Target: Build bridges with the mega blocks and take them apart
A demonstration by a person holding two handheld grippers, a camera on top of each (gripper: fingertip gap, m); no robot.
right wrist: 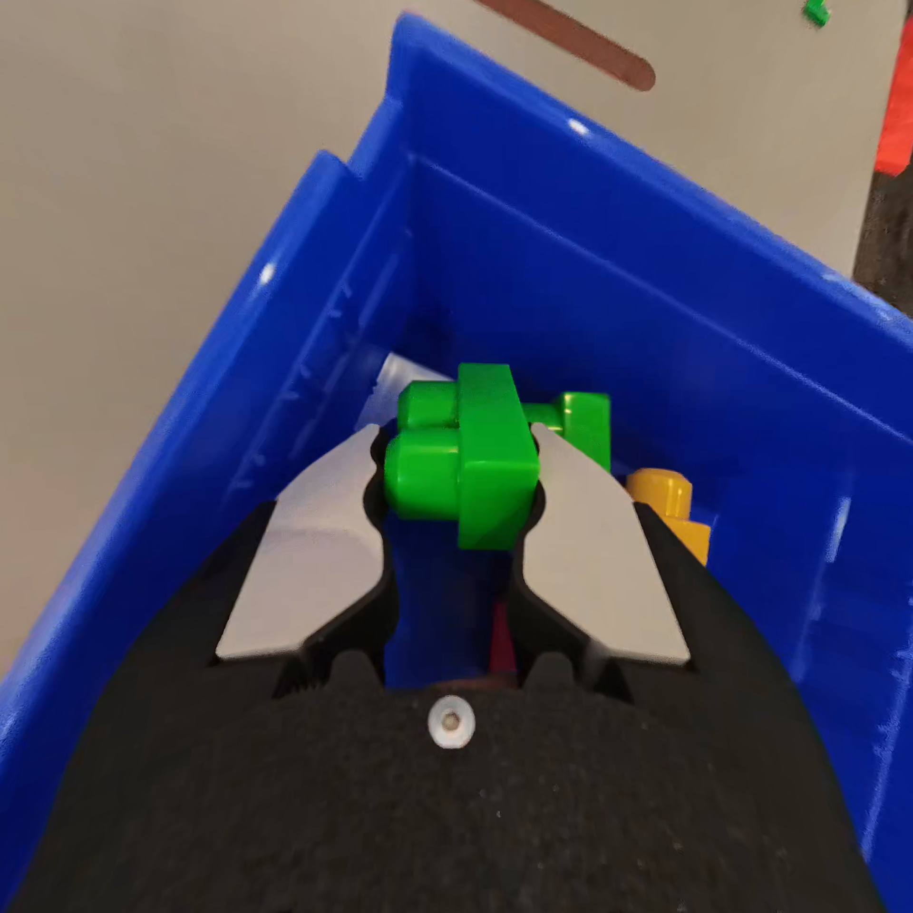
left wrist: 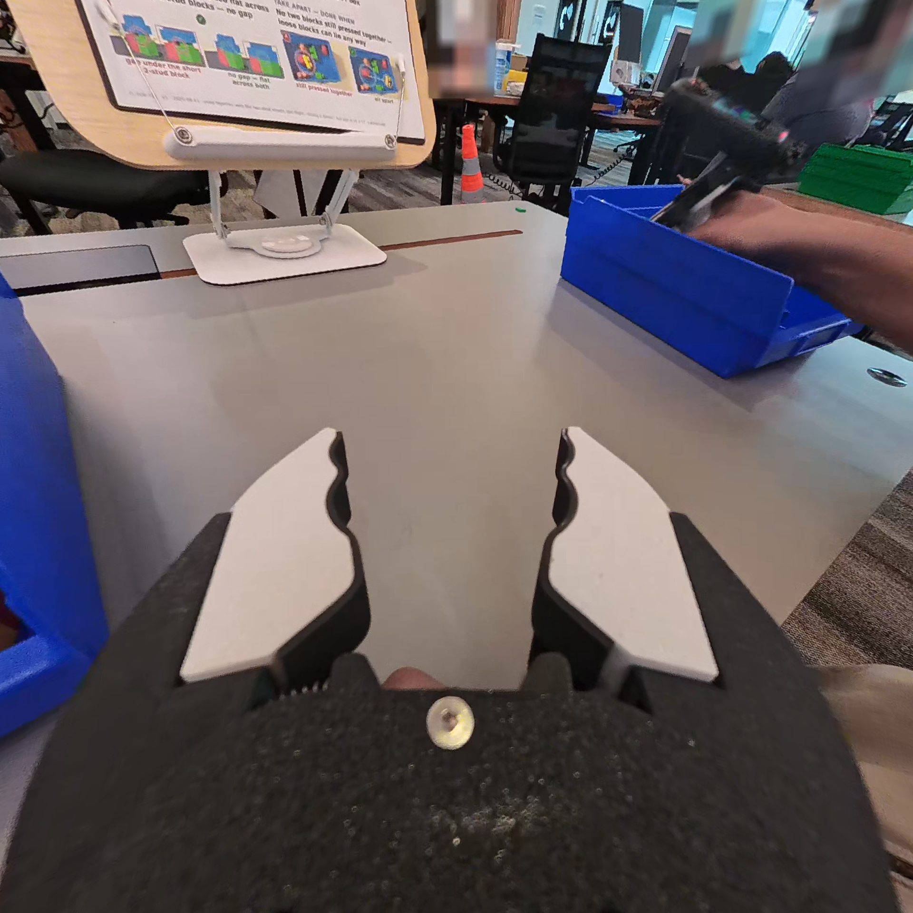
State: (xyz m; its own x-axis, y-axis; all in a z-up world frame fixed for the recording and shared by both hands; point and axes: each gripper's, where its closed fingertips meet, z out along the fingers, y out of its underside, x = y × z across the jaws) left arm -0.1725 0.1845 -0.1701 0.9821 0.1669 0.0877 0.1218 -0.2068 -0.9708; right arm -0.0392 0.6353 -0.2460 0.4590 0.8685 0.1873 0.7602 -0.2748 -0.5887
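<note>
right gripper (right wrist: 457,474) inside the blue bin (right wrist: 642,276), its fingers pinching a green block (right wrist: 489,469) sideways: one pad bears on the stud tips, the other on the block's base face. left gripper (left wrist: 452,494) spread wide and holding nothing, hovering over the bare table (left wrist: 444,346).

risks, as judged: the grip spans rounded studs, so the block could pivot or squirt out if lifted fast; the bin wall lies just beside the left finger and could snag it on the way up; a second green block (right wrist: 585,420) sits directly behind the held one, and whether the two touch cannot be told, so it might be dragged along. a yellow block (right wrist: 662,499) lies just beside the right finger and could be knocked.

the held block is glossy bright green, short, with two round studs showing, lying on its side near the bin corner. no bridge stands on the table, so building appears barely started.
</note>
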